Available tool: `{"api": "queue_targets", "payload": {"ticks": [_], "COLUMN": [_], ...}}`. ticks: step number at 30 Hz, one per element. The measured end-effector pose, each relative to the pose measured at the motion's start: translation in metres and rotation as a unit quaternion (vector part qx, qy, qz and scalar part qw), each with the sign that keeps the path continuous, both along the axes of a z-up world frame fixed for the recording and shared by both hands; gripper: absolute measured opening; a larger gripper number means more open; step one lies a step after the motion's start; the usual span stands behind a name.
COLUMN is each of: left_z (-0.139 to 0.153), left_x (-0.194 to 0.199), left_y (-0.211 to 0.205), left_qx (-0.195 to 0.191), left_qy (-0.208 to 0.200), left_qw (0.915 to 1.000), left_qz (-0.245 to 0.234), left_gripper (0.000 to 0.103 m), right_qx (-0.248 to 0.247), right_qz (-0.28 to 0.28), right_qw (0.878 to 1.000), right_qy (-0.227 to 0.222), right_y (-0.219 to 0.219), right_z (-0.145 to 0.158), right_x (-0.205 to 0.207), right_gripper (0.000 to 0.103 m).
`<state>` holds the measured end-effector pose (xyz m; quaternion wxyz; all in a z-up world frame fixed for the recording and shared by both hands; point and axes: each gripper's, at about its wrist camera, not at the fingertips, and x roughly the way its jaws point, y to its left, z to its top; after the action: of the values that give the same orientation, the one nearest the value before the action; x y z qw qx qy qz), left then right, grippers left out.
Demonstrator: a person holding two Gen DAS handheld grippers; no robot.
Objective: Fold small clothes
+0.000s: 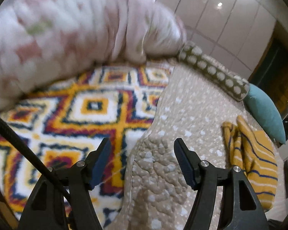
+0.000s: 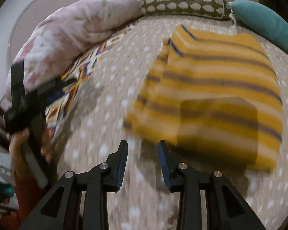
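While its jaws stand apart and empty, the left gripper (image 1: 142, 161) hangs over a beige white-dotted quilt (image 1: 182, 115), with the yellow striped knit garment (image 1: 253, 153) lying folded to its right. From the right wrist, the right gripper (image 2: 143, 163), jaws parted on nothing, sits just beside that garment (image 2: 211, 88), which looks blurred.

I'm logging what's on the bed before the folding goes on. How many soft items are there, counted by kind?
Clothes: 1, the yellow striped knit garment.
Pillows and cushions: 2, the brown bolster with pale dots and the teal cushion.
Covers: 3, the pink floral duvet, the beige dotted quilt and the multicoloured diamond-pattern blanket.
Total: 6.
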<state>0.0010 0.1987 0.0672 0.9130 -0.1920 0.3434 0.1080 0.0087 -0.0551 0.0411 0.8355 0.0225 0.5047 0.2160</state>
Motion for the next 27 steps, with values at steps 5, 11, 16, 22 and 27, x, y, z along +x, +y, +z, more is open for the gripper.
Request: {"api": "queue_targets", "payload": {"ticks": [5,11,16,22,27], "left_z": [0.044,0.114,0.15,0.156,0.144], "left_x": [-0.051,-0.12,-0.148,-0.163,-0.17], "left_y": [-0.036,-0.104,-0.151,-0.2,-0.229], "left_qx": [0.095,0.226,0.22,0.195,0.165], "left_qy": [-0.063,-0.165,-0.2,-0.181,-0.144], "left_qw": [0.9929,0.9573,0.9548,0.9616,0.9677], "left_qz": [0.035,0.073,0.001,-0.068,-0.126], "left_gripper": [0.087,0.103,0.103,0.103,0.103], "right_qx": [-0.049,-0.013,0.011,0.039,0.039], "right_qz": [-0.017,-0.073,-0.107,-0.143,-0.17], "right_qw": [0.997,0.992,0.987,0.98,0.973], "right_qy": [-0.063,-0.098,-0.117,-0.135,-0.153], "right_y": [-0.041,-0.101,-0.132,-0.17,-0.193], "right_z": [0.02,0.037,0.039,0.044,0.05], "right_x": [-0.041,-0.062,-0.08,-0.102,-0.118], "right_gripper": [0.046,0.05,0.053,0.056,0.059]}}
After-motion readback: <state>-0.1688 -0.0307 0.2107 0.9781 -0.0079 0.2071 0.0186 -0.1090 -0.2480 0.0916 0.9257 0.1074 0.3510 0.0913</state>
